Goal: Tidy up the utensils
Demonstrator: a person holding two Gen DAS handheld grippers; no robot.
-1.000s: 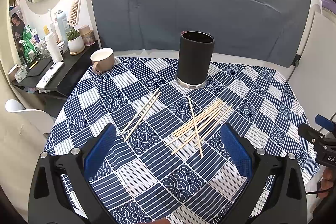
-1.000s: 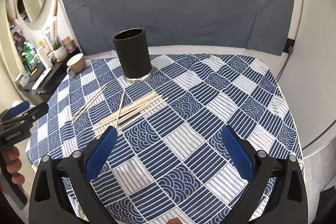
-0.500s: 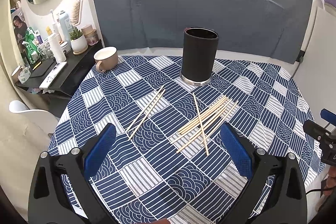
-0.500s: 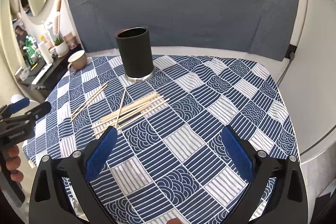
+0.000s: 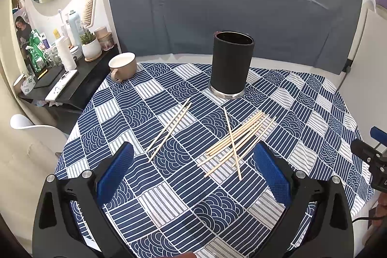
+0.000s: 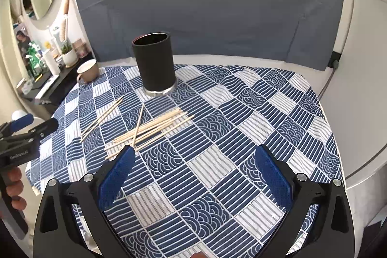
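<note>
Currently, left wrist view: left gripper (image 5: pixel 193 171) spread wide, empty, above tablecloth (image 5: pixel 314 113). Chopstick pile (image 5: pixel 238 138) just ahead at 1 o'clock, two strays (image 5: pixel 170 128) at 11, black holder (image 5: pixel 232 64) upright at 12. Risk: thin sticks lie flat, crossed; pinch likely slips or scatters pile.

Right wrist view: right gripper (image 6: pixel 193 173) also wide, empty; pile (image 6: pixel 150 131) at 10 o'clock. Risk: knocking holder (image 6: pixel 154 64) over.

You see a navy-and-white tablecloth (image 5: pixel 169 185) patterned in stripe and wave squares, a matte black holder (image 5: pixel 231 65) with a silvery base, pale wooden chopsticks (image 5: pixel 238 137), a beige mug (image 5: pixel 122 66) at ten o'clock, perhaps white inside.
</note>
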